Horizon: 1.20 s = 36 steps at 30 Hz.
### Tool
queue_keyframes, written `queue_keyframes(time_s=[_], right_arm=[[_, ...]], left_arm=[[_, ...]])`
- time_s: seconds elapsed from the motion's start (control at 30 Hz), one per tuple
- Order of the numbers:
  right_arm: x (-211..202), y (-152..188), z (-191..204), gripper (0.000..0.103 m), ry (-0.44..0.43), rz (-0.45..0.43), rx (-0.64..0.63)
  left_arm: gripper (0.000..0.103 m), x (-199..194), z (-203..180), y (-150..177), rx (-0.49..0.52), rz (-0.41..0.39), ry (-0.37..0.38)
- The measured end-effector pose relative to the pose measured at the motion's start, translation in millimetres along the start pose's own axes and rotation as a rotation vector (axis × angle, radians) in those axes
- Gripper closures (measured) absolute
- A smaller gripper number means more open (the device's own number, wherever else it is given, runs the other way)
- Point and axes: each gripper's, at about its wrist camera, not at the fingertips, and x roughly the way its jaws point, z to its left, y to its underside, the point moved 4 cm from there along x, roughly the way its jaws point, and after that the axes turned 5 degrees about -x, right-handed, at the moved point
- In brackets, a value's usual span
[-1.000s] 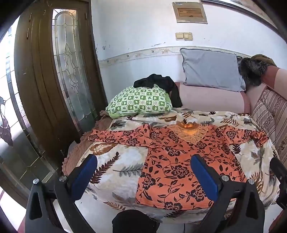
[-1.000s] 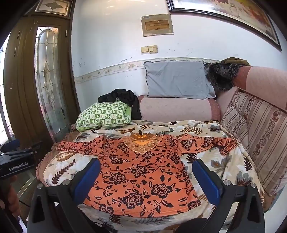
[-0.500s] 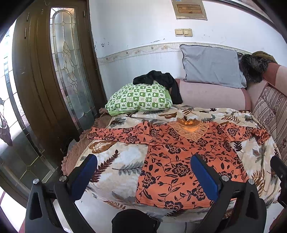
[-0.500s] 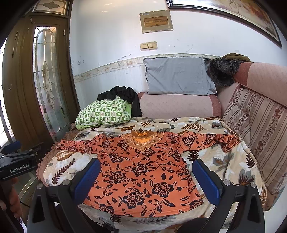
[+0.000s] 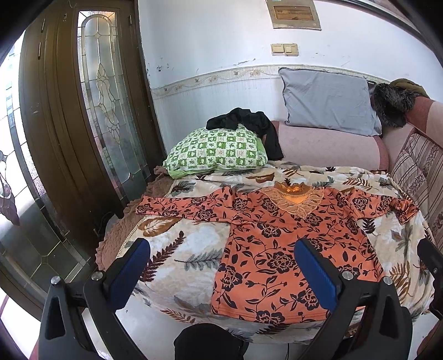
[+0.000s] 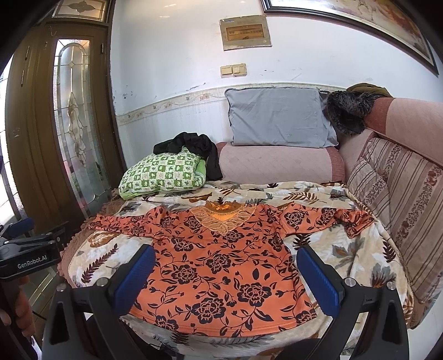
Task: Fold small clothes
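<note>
Orange long-sleeved blouse with black flower print (image 5: pixel 279 243) lies flat, face up, sleeves spread left and right, on a leaf-patterned blanket (image 5: pixel 188 249) covering the sofa seat. Left hand-held gripper (image 5: pixel 221 270): blue pads wide apart, empty, near the hem's left corner, not touching. Right hand-held gripper (image 6: pixel 225 277): likewise spread, empty, near the hem's middle. Green checked pillow (image 6: pixel 163 174) far left.

The framed painting (image 6: pixel 357 16) at the upper right of the right wrist view runs off the top edge. The wall plaque (image 5: pixel 295 13) is cut by the left wrist view's top edge, its lettering too small to read. A hand (image 6: pixel 19 313) at lower left shows partly, behind the left gripper (image 6: pixel 27 249).
</note>
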Motion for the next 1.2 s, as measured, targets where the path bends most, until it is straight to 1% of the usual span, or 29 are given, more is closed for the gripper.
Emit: queue_keyframes(time_s=[0.47, 0.63, 0.9, 1.2], right_arm=[[5.0, -0.8, 2.2, 0.000, -0.009, 0.006, -0.003], [11.7, 0.2, 1.5, 0.000, -0.013, 0.018, 0.001], [32.1, 3.1, -9.7, 0.000, -0.012, 0.051, 0.022], [61.0, 4.1, -24.5, 0.000, 0.003, 0.087, 0.058]], left_arm=[[0.000, 5.0, 7.2, -2.2, 0.000, 0.008, -0.004], [0.000, 14.2, 1.8, -3.6, 0.006, 0.022, -0.012], [0.000, 39.1, -10.0, -4.0, 0.019, 0.064, -0.026], [0.000, 60.3, -18.1, -8.1, 0.021, 0.082, -0.029]])
